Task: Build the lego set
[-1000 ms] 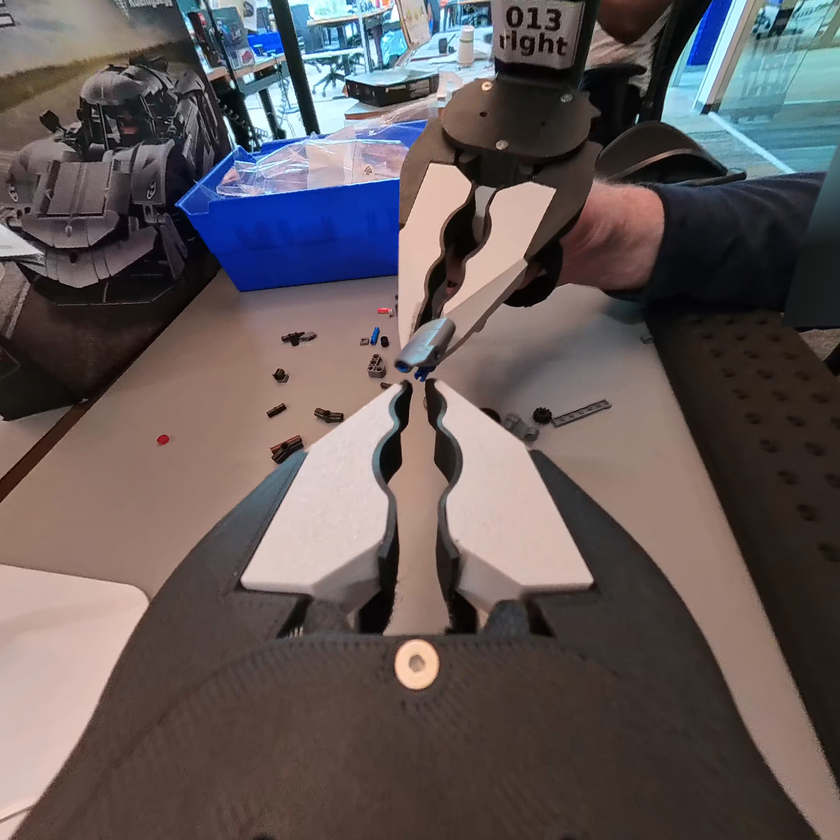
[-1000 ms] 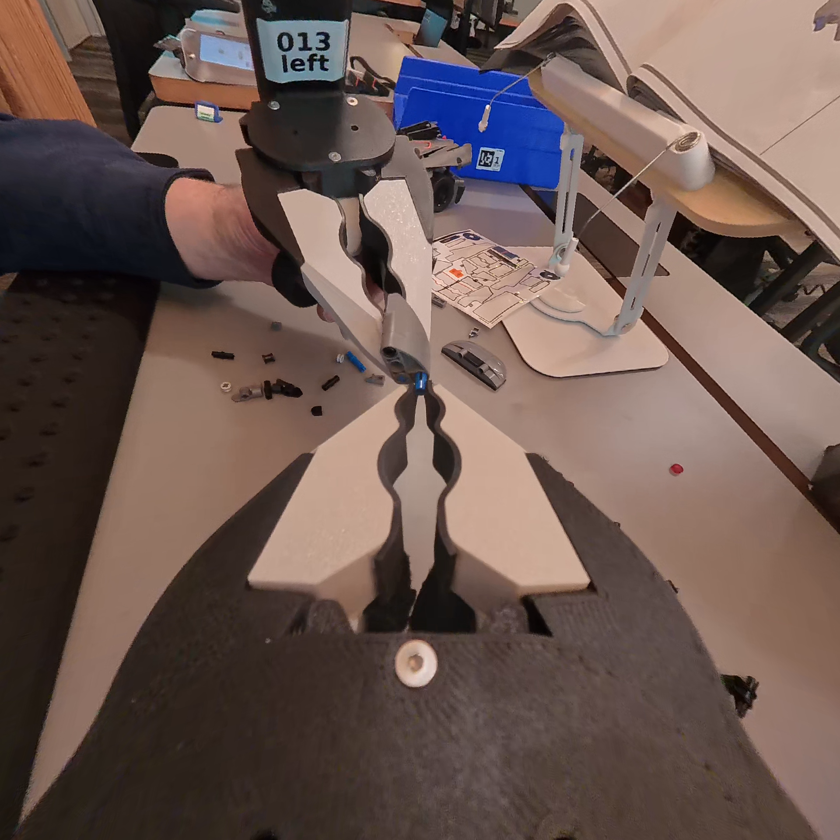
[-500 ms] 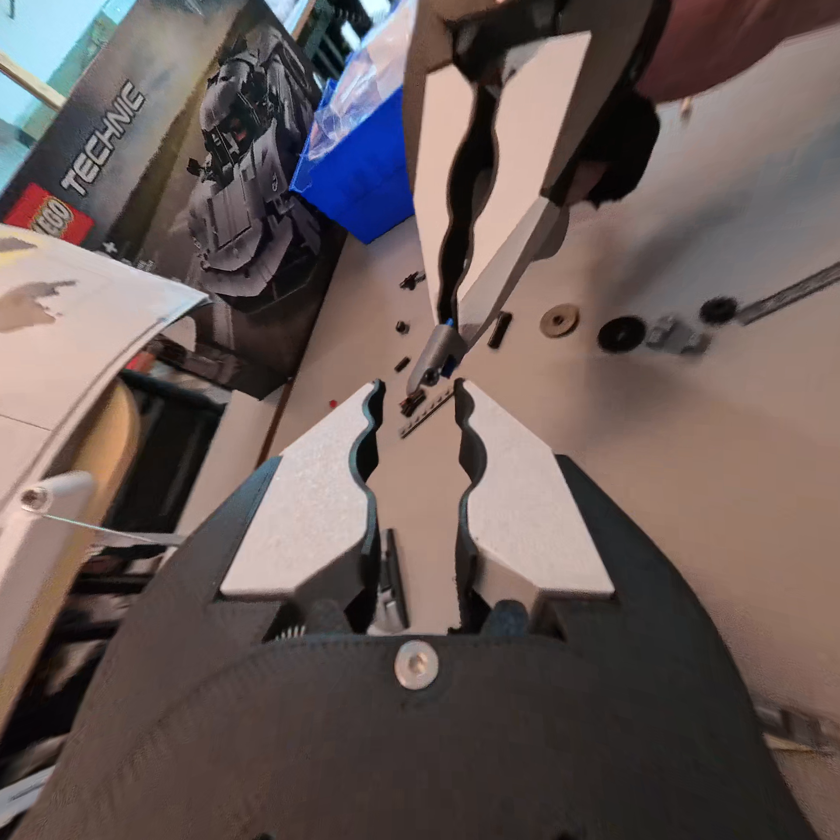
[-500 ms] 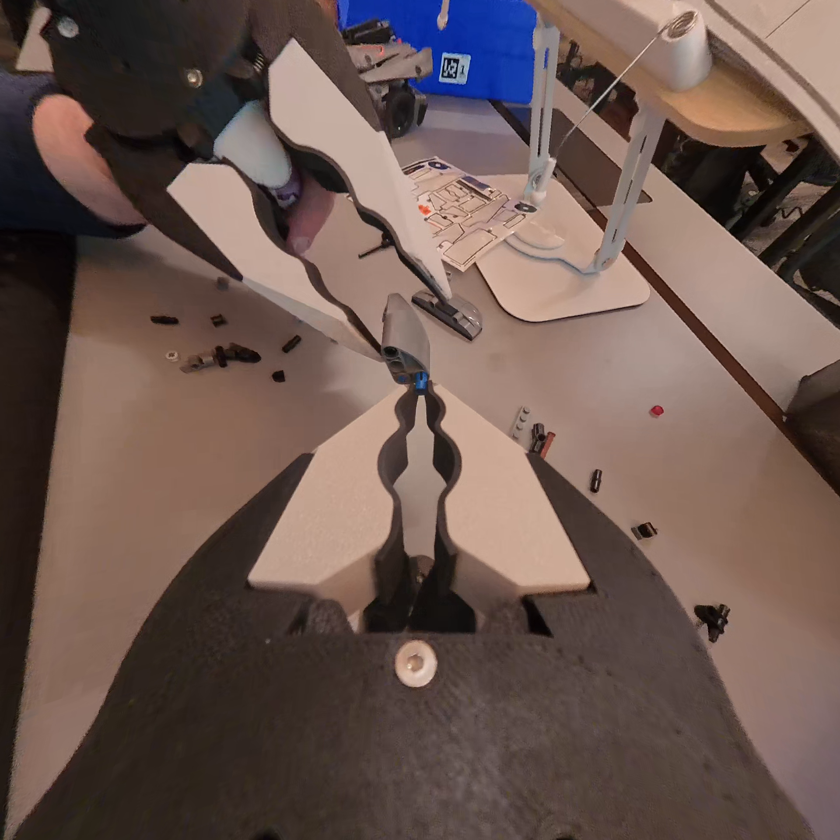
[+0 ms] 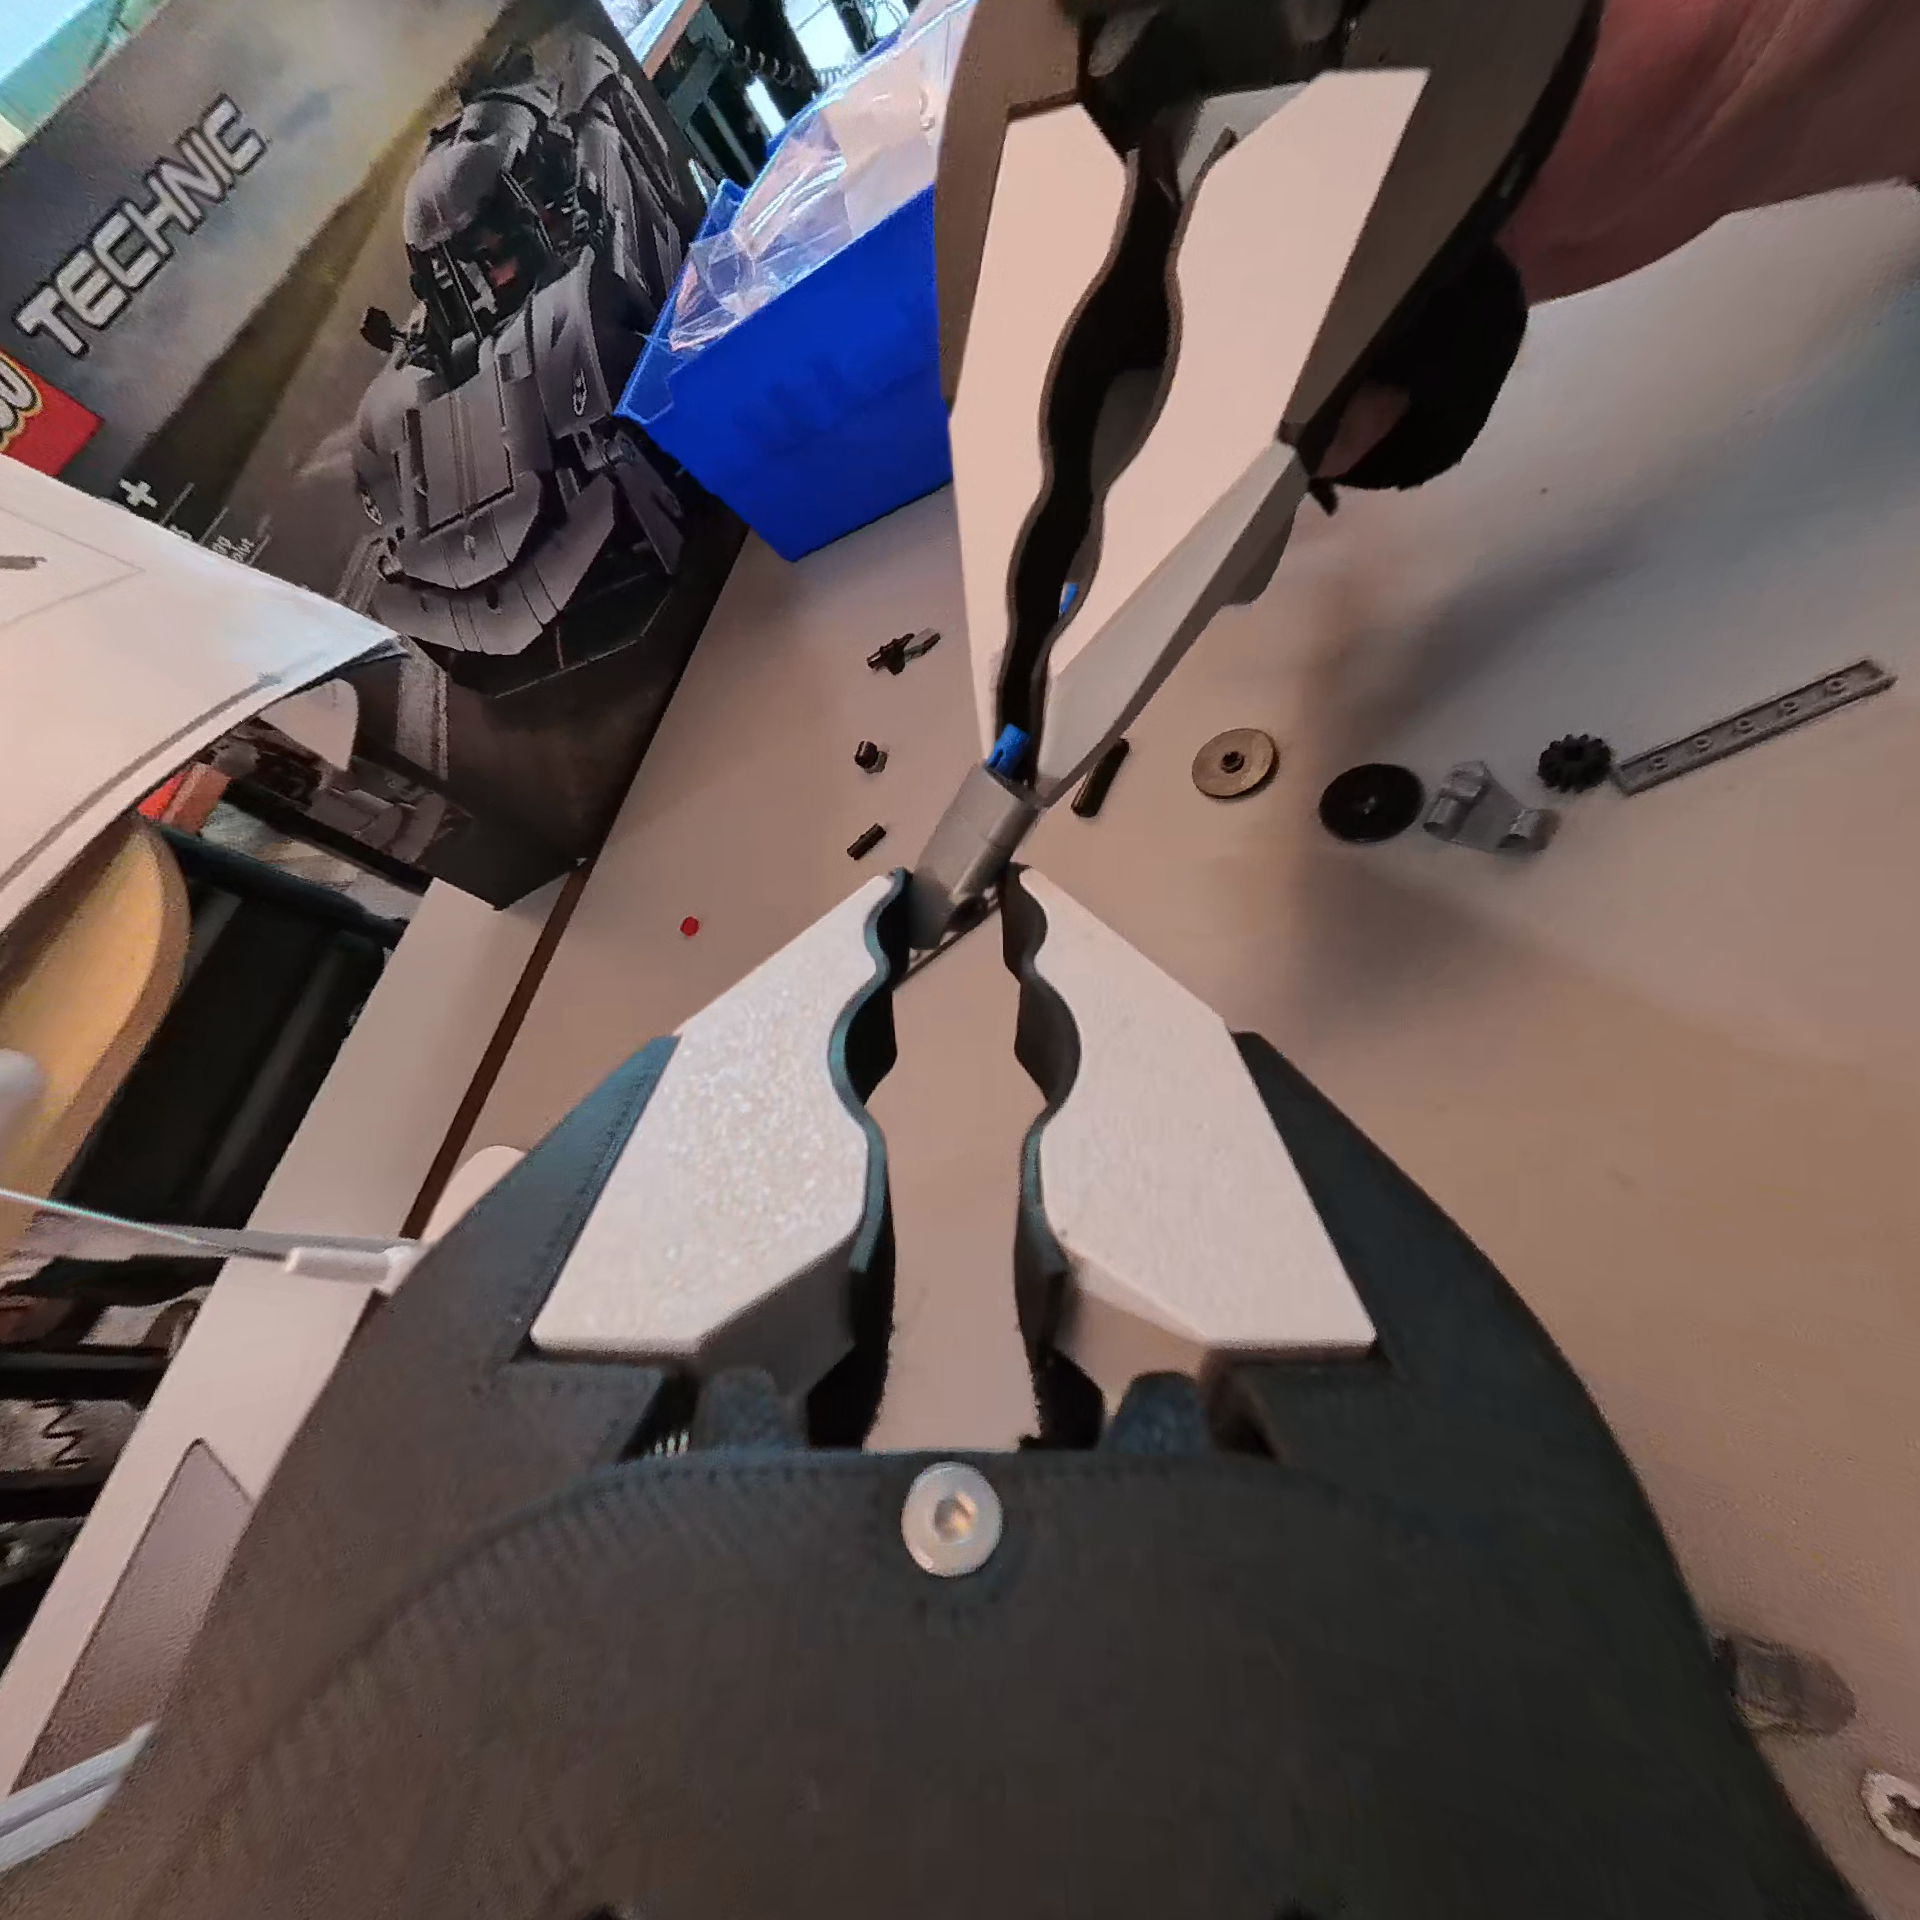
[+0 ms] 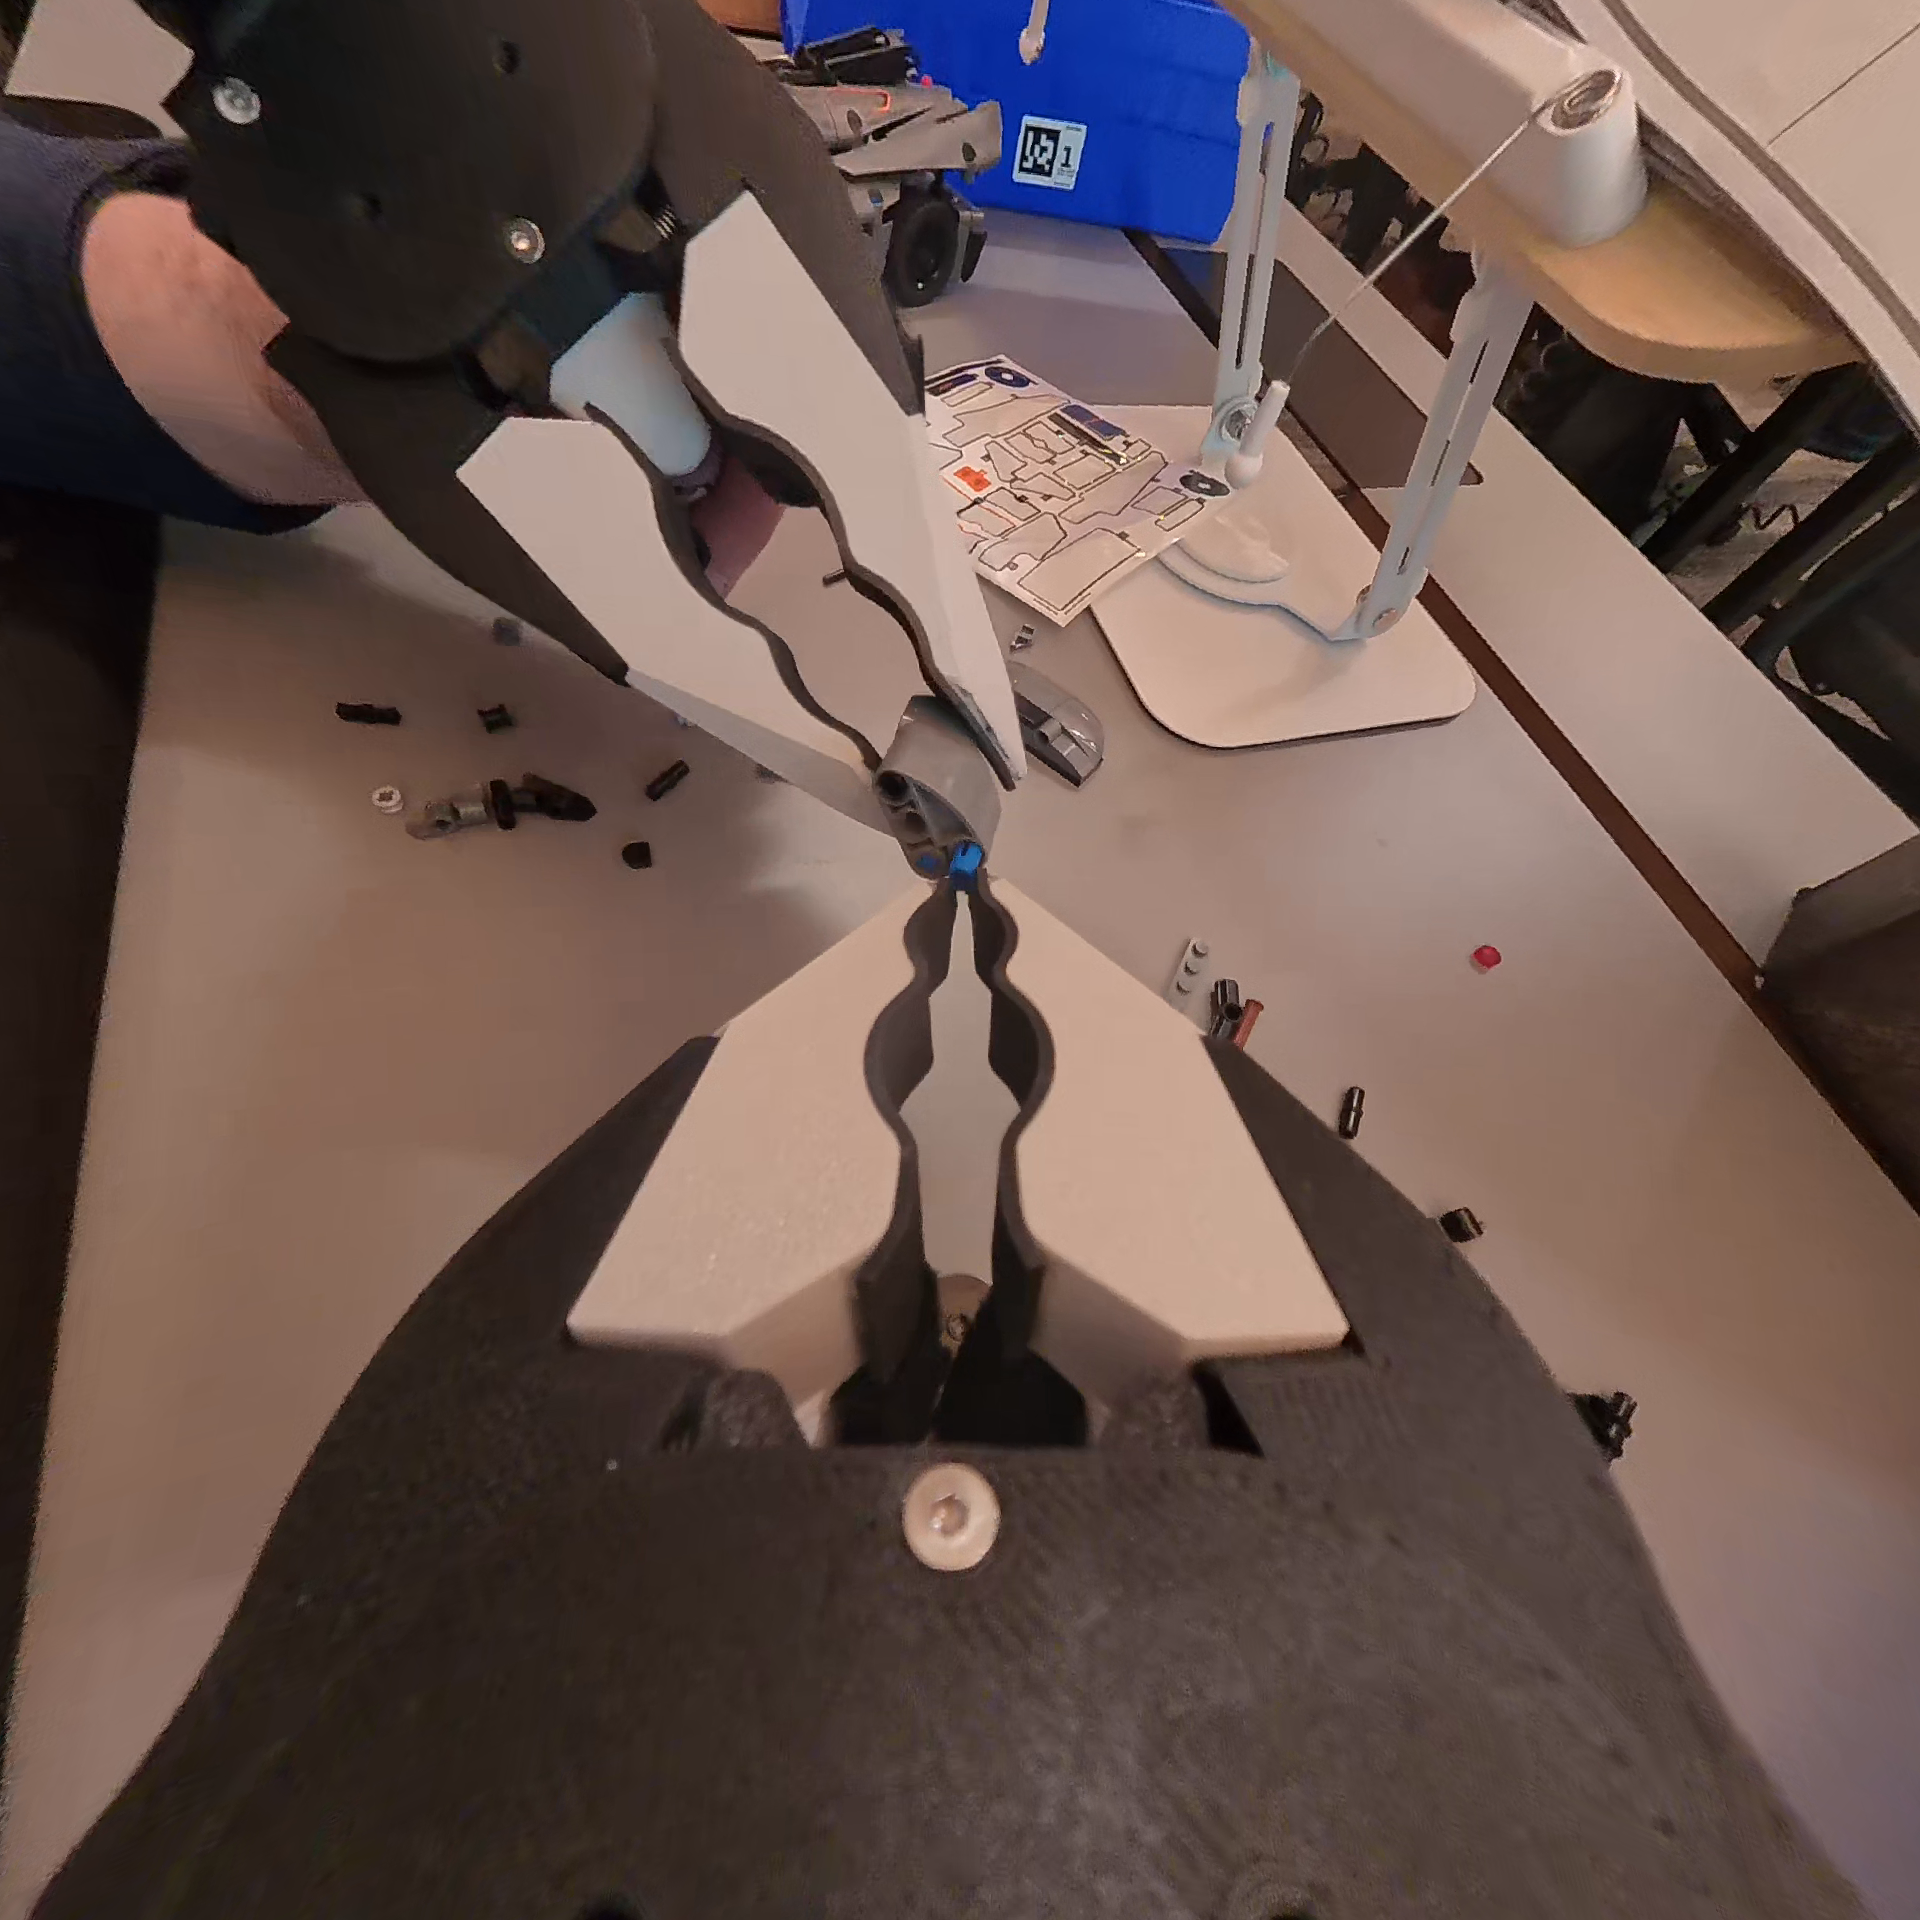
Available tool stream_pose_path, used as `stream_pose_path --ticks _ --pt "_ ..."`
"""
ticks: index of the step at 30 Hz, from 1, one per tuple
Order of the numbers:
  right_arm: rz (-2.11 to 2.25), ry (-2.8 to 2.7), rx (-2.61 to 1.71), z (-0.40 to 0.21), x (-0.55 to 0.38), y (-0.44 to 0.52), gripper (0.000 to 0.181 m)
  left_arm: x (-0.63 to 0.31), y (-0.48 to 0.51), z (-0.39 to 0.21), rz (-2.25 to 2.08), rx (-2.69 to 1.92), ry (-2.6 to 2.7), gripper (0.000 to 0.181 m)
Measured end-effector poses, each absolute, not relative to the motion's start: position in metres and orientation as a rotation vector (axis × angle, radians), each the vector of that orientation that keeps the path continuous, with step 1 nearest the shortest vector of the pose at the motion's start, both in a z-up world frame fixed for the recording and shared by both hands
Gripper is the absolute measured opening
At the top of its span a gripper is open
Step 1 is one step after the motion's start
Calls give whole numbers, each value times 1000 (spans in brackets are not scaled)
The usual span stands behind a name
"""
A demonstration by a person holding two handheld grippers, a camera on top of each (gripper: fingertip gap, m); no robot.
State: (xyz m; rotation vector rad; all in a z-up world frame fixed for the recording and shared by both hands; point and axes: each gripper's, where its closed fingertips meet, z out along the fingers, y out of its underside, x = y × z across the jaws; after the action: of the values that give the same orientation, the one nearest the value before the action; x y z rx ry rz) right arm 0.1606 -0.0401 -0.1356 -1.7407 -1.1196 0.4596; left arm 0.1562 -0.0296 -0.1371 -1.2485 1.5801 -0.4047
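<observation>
In the left wrist view, the left claw [image 5: 954, 894] is seen with fingers apart around the grey lego piece [image 5: 971, 836], above the bench [image 5: 1507, 1091]. In the right wrist view, the right claw [image 6: 964, 891] is clamped on the blue pin [image 6: 963, 861] protruding from that grey piece, above scattered small parts [image 6: 499, 805].

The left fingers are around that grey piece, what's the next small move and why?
Probably squeeze the left gripper firmly onto the grey piece. Its fingers flank it, while the right gripper pinches only the blue pin at its end; a firm hold lets the pin be pushed in.
</observation>
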Motion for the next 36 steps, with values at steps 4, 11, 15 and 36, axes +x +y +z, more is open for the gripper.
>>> stream_pose_path --ticks 4,11,15,36 --pt "489 -1115 -1700 -128 158 -43 0 155 -30 -139 -434 -1261 1581 8" --pt "510 -1131 -1680 -125 154 -47 0 157 -31 -141 -457 -1270 1582 4" --pt "507 -1134 -1679 -126 154 -48 0 157 -31 -140 -473 -1276 1577 4" --pt "565 -1116 -1677 -125 148 -48 14 164 -39 -139 -592 -1299 1550 4"
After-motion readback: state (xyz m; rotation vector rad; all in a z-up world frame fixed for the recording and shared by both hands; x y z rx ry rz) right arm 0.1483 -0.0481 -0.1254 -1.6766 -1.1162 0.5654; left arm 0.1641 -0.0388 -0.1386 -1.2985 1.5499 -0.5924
